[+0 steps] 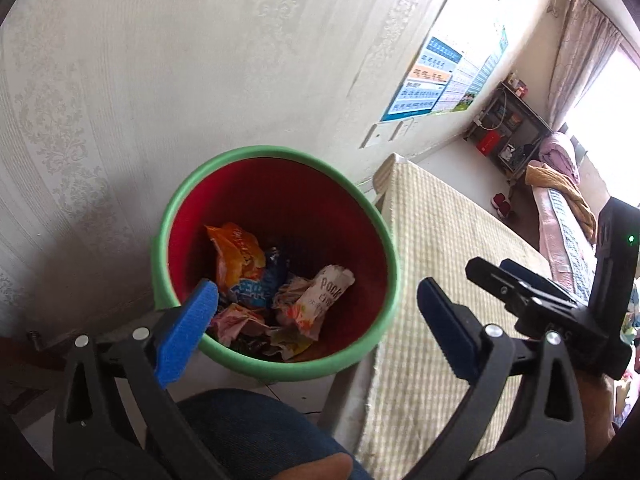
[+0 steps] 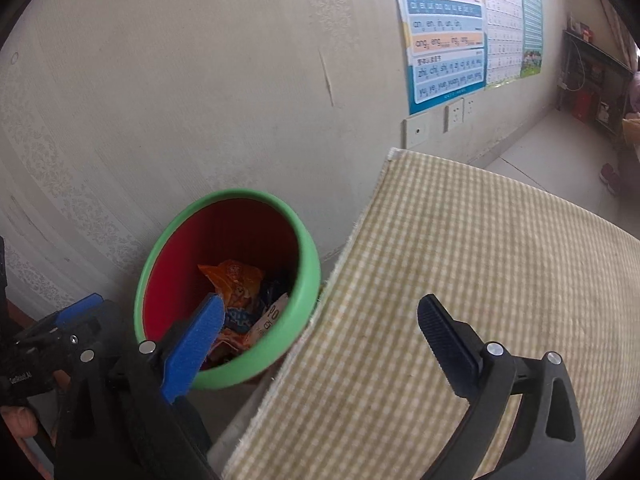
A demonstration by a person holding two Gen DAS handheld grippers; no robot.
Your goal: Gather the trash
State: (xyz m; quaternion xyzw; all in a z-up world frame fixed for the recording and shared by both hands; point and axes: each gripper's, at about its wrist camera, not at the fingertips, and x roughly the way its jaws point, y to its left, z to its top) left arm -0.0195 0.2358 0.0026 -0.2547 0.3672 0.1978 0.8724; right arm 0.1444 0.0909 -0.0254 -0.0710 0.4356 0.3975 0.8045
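Observation:
A bin with a red inside and a green rim (image 1: 280, 152) stands on the floor against the wall, next to a table edge. Crumpled trash lies in its bottom: an orange wrapper (image 1: 236, 256), a blue one (image 1: 256, 292) and a white printed one (image 1: 324, 296). My left gripper (image 1: 318, 284) hangs open over the bin mouth with nothing between its blue pads. In the right wrist view the bin (image 2: 310, 268) is at lower left. My right gripper (image 2: 320, 300) is open and empty, spanning the bin rim and the table edge. Each gripper shows in the other's view: the right (image 1: 494, 266), the left (image 2: 60, 320).
A table under a yellow checked cloth (image 2: 460, 280) fills the right side, touching the bin. Posters (image 2: 444, 32) and sockets (image 2: 456, 116) are on the wall. A shelf unit (image 1: 508, 128), red shoes (image 1: 502, 204) and a bed (image 1: 560, 216) lie beyond. A leg in jeans (image 1: 248, 432) is below.

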